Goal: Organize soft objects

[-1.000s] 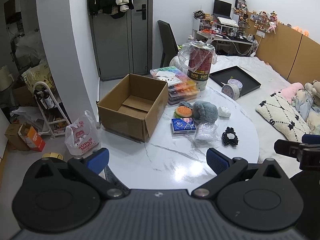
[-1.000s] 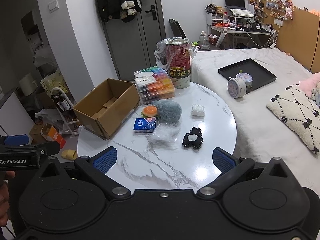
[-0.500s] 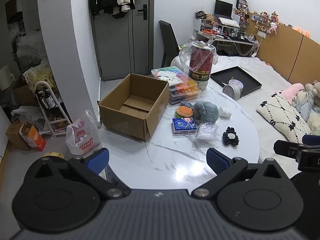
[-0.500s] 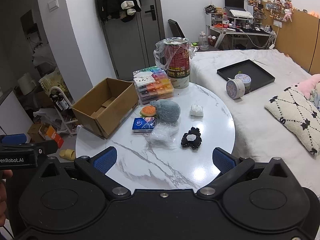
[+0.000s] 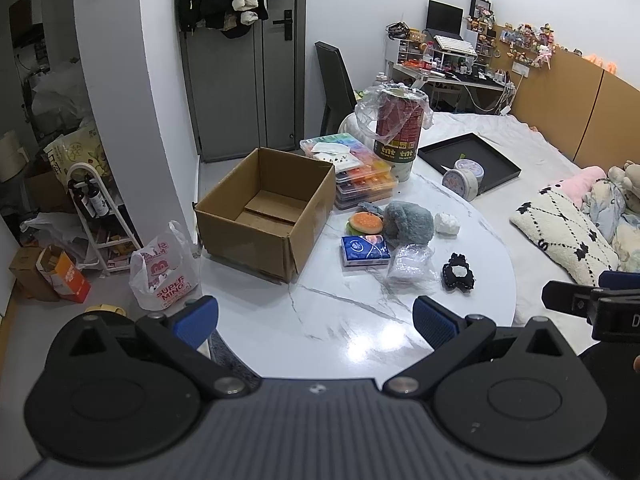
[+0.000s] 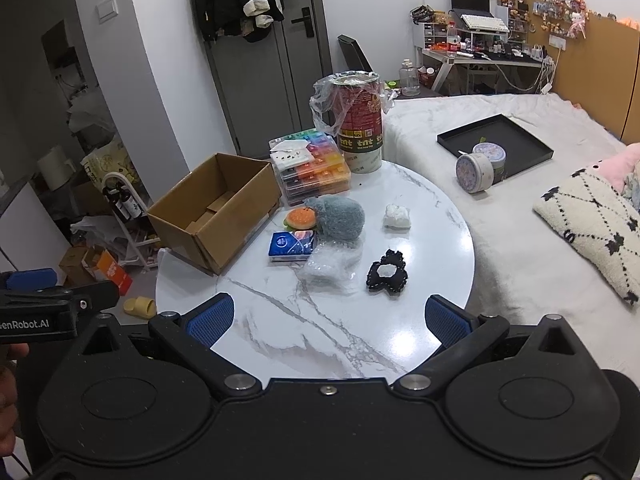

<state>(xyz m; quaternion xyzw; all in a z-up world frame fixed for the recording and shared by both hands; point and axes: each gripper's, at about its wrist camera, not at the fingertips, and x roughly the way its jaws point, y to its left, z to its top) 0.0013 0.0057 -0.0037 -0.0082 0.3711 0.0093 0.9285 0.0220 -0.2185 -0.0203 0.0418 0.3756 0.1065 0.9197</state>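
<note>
I hold both grippers back from the near edge of the round marble desk [image 5: 360,332], each aimed at the cluster of soft things. The left gripper [image 5: 316,316] has its fingers spread wide and empty; the right gripper [image 6: 328,316] likewise stands wide open with nothing between its blue pads.

The open cardboard box [image 5: 266,210] sits at the desk's left, its bottom bare, so I judge it to be the receptacle and sorting not yet begun. Just right of it lie the grey plush [image 6: 340,218] touching a burger toy [image 6: 302,218], a blue tissue pack [image 6: 290,246] nearer, and a clear bubble-wrap bag [image 6: 330,266] beside that. A white wad [image 6: 397,216] and a black scrunchie [image 6: 387,276] lie further right, apart from the rest. The items sit close to the box, which should keep carries short.
</note>
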